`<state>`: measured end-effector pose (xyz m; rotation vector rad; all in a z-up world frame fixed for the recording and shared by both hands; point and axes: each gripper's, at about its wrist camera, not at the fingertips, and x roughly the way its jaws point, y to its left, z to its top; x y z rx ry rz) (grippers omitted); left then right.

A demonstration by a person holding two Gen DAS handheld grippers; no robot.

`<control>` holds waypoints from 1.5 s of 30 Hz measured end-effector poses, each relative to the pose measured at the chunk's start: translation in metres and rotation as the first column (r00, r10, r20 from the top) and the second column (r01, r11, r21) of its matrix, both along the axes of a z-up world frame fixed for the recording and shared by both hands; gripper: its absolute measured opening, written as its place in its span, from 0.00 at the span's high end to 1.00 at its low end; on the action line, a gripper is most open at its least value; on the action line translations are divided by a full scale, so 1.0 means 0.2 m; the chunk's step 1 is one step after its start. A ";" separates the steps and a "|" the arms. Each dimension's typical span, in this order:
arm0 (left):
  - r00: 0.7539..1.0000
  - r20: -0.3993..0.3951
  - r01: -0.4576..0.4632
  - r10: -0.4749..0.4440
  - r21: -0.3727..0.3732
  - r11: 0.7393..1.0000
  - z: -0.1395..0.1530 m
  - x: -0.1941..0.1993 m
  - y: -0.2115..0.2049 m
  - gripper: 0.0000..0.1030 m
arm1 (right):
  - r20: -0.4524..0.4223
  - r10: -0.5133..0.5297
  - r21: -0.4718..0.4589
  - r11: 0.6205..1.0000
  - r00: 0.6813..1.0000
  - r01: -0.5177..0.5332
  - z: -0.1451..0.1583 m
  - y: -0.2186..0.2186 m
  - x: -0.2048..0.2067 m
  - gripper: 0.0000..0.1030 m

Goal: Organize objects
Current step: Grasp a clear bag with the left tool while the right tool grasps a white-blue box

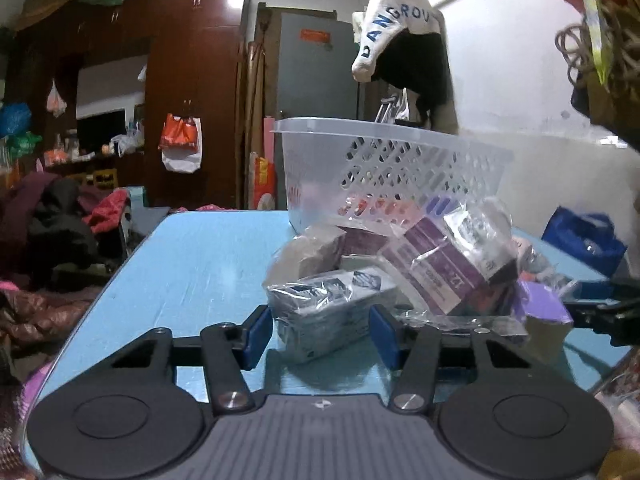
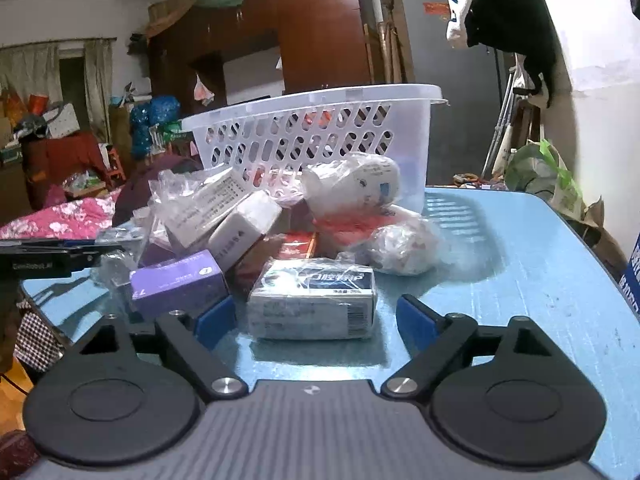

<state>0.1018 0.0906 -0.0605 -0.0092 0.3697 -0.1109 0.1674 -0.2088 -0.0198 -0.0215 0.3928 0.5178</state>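
A pile of medicine boxes and plastic-wrapped packs lies on the blue table (image 1: 192, 264) in front of a clear perforated basket (image 1: 384, 164). My left gripper (image 1: 322, 334) is open, its blue pads either side of a grey wrapped pack (image 1: 324, 312); I cannot tell whether they touch it. A purple-and-white box (image 1: 444, 268) leans behind that pack. My right gripper (image 2: 316, 320) is open around a white-and-blue wrapped pack (image 2: 314, 304) with a gap on the right. A purple box (image 2: 178, 282) lies to its left. The basket (image 2: 320, 136) stands behind the pile.
The other gripper shows at the right edge of the left wrist view (image 1: 604, 312) and at the left edge of the right wrist view (image 2: 44, 260). A white wrapped bundle (image 2: 352, 188) and a crumpled bag (image 2: 404, 248) lie by the basket. Clothes and furniture crowd the room beyond the table.
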 end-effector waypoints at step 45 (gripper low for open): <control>0.984 0.176 0.025 0.015 -0.220 0.975 0.07 -0.14 0.19 0.61 | 0.116 -0.035 0.138 0.990 0.993 0.019 0.18 -0.21 -0.09 0.33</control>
